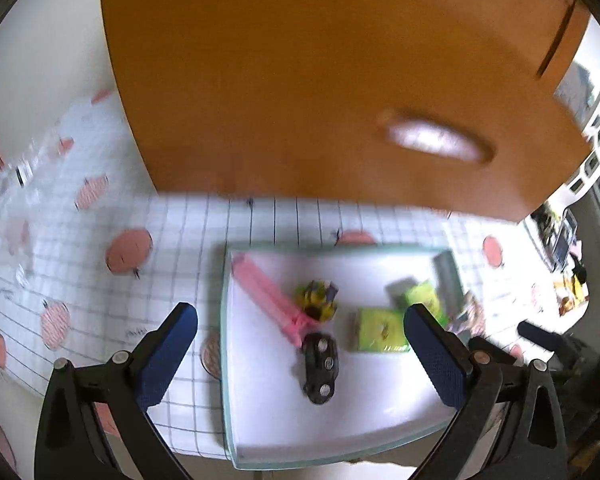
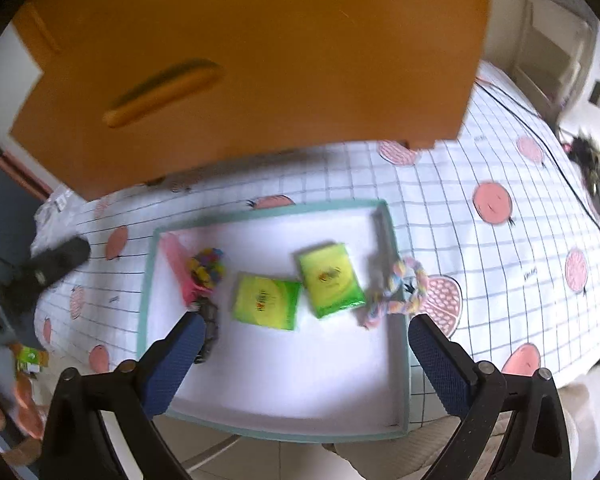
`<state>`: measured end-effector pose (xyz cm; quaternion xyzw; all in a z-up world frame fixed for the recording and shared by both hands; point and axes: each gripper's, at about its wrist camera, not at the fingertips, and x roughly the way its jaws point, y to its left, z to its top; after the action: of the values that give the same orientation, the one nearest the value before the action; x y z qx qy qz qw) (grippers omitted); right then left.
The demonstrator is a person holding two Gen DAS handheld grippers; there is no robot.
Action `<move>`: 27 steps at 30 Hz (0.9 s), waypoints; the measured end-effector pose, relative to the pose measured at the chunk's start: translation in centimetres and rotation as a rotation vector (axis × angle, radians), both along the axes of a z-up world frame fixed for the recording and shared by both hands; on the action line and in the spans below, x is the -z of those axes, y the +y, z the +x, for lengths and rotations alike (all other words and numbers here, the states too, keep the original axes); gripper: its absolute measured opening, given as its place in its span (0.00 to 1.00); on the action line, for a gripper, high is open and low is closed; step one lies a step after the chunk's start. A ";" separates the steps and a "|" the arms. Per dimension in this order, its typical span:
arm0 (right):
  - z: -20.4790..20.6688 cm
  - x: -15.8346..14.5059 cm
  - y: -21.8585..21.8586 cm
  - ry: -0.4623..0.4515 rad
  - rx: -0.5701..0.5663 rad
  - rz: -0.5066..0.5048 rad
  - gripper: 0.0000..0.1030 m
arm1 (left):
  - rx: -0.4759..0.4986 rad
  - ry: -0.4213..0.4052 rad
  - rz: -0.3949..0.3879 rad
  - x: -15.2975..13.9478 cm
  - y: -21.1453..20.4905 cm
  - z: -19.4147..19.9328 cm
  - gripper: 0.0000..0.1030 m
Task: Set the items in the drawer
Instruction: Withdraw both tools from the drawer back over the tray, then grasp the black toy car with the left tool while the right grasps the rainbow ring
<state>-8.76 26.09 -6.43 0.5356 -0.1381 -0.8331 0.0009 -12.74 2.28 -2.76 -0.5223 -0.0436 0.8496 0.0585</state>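
A white tray (image 1: pixel 260 420) (image 2: pixel 268 384) with a pale green rim lies on the checked cloth. It holds a pink bar (image 1: pixel 268 292) (image 2: pixel 174 258), a small multicoloured toy (image 1: pixel 318 300) (image 2: pixel 208 266), a black toy car (image 1: pixel 320 368) (image 2: pixel 209 328), two green packets (image 1: pixel 380 330) (image 2: pixel 266 300) and a grey stick (image 1: pixel 448 276) (image 2: pixel 380 240). A braided rope ring (image 2: pixel 404 292) lies across the tray's right rim. The orange drawer unit (image 1: pixel 320 80) (image 2: pixel 260 48) with its slot handle (image 1: pixel 436 138) (image 2: pixel 164 90) stands behind the tray. My left gripper (image 1: pixel 300 356) and right gripper (image 2: pixel 304 360) hover open above the tray, both empty.
The cloth (image 2: pixel 500 260) has a grid print with pink fruit shapes. A clear plastic bag (image 1: pixel 28 184) lies at the far left. The left gripper's black body (image 2: pixel 44 268) shows at the right view's left edge. Cables and clutter (image 2: pixel 588 160) sit far right. Floor tiles (image 2: pixel 260 460) show below the table edge.
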 end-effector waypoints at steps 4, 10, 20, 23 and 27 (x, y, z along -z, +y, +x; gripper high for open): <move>-0.4 1.7 1.5 -0.044 0.047 -0.004 1.00 | 0.011 -0.050 0.016 2.7 0.4 0.2 0.96; -1.2 3.8 3.9 -0.111 0.123 -0.016 0.86 | 0.023 -0.124 0.041 6.3 1.0 0.1 0.86; -2.7 6.7 4.3 -0.195 0.121 -0.023 0.65 | 0.019 -0.183 0.090 9.2 0.5 0.4 0.77; -3.3 7.0 4.5 -0.208 0.111 0.006 0.61 | 0.016 -0.188 0.099 9.5 0.5 0.5 0.77; -4.1 7.7 4.8 -0.225 0.097 0.035 0.56 | 0.028 -0.201 0.101 10.2 0.7 0.5 0.69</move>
<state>-12.84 30.88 -14.15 0.6183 -0.1488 -0.7690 -0.0643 -12.24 2.97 -12.97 -0.6017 -0.0847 0.7889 0.0918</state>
